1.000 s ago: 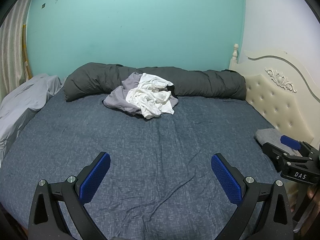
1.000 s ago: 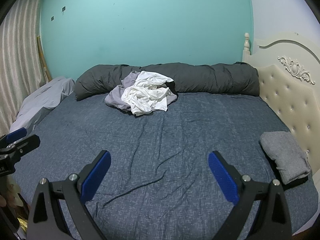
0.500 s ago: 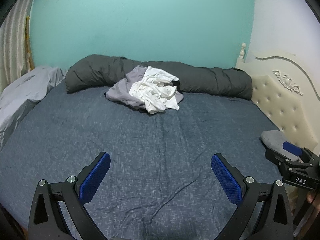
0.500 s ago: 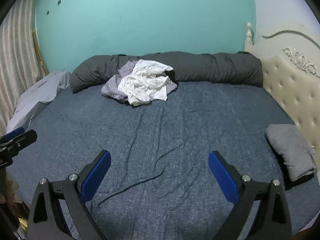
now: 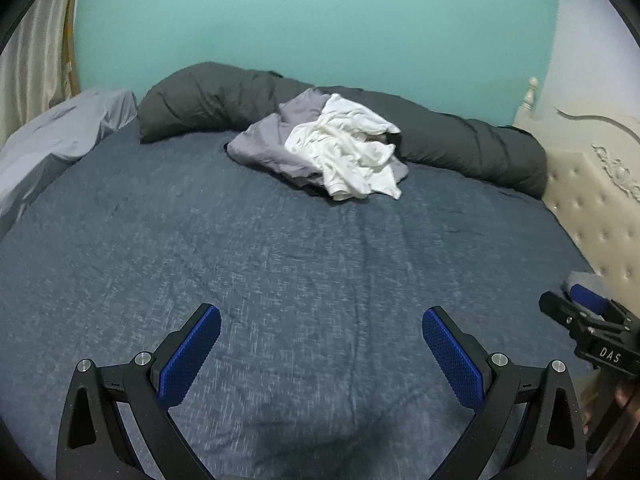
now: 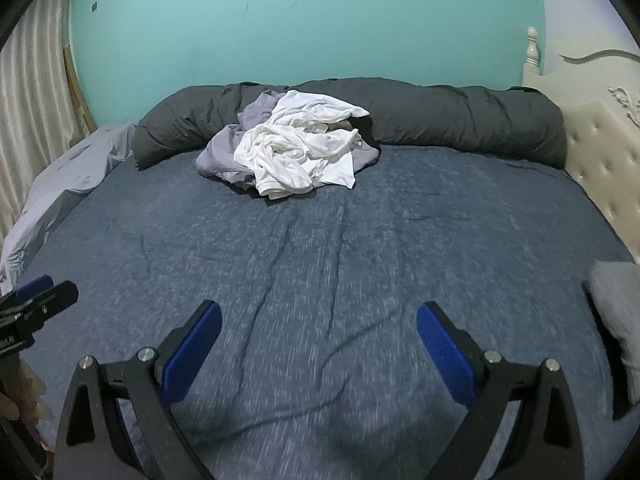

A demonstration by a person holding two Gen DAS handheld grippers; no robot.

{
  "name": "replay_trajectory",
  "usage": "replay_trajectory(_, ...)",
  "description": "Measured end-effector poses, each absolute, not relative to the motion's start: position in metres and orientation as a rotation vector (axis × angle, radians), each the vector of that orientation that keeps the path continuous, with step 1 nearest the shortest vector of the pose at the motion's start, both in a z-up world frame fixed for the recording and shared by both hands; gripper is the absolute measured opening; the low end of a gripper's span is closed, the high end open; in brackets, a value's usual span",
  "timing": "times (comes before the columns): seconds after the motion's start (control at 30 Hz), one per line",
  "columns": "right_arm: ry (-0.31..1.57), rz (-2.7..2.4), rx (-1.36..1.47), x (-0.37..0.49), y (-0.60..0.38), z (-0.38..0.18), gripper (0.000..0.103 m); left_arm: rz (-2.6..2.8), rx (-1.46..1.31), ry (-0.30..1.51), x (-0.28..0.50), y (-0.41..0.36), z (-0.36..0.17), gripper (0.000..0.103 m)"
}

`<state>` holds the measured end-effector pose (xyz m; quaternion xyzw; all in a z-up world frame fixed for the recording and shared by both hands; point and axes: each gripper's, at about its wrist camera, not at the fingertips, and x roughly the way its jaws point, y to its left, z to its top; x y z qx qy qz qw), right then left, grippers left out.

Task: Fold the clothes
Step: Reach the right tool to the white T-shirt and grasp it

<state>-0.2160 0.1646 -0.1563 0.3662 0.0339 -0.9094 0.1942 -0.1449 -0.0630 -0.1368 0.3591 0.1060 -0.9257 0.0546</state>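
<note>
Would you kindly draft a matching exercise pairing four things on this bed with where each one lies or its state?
Things:
1. white garment
2. folded grey garment
3. dark rolled duvet
4. left tool

Places or states:
A. along the far edge of the bed, by the teal wall
B. crumpled on top of a lilac garment
C. open, holding nothing
D. near the cream headboard, on the right

Pairs: 1-B, 2-D, 3-A, 4-C
</note>
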Motion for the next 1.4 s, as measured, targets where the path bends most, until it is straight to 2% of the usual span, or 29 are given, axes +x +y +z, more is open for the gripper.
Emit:
replay_trajectory(0.4, 0.156, -2.509, 1.068, -0.326, 0.104, -0.217, 0.099, -2.727, 1.059, 0.506, -0.2, -0.111, -0.219, 0.103)
replay_trajectory(0.67, 0.109, -2.472, 1.081, -0.409, 0.061, -0.249, 0.098, -2.673, 1.095, 0.674, -0.214, -0.15, -0.271, 0.103)
replay_trajectory(0.8, 0.086, -2.457, 1.098, -0.451, 0.038, -0.264, 0.093, -2.659, 1.14, 0.717, -0.217, -0.165, -0.286, 0.103)
replay_trajectory(1.07, 0.204, -2.446, 1.064, -0.496, -0.012, -0.282, 0.087, -2.617, 1.157, 0.776, -0.217, -0.19, -0.304, 0.103)
replay_trajectory(1.27, 0.261, -2.426, 1.03, -0.523, -0.044, -0.298, 0.074, -2.638, 1.175, 0.762, -0.217, -0.189, -0.31, 0.103)
replay_trajectory(1.3, 0.258, -2.427, 1.027, -0.527, -0.047, -0.299, 0.07, -2.642, 1.178, 0.76, -0.217, -0.189, -0.311, 0.103)
replay_trajectory(1.33, 0.256, -2.427, 1.025, -0.53, -0.051, -0.3, 0.06, -2.646, 1.181, 0.757, -0.217, -0.189, -0.312, 0.103)
replay_trajectory(1.4, 0.243, -2.419, 1.034, -0.537, -0.056, -0.303, 0.052, -2.649, 1.182, 0.753, -0.217, -0.189, -0.313, 0.103)
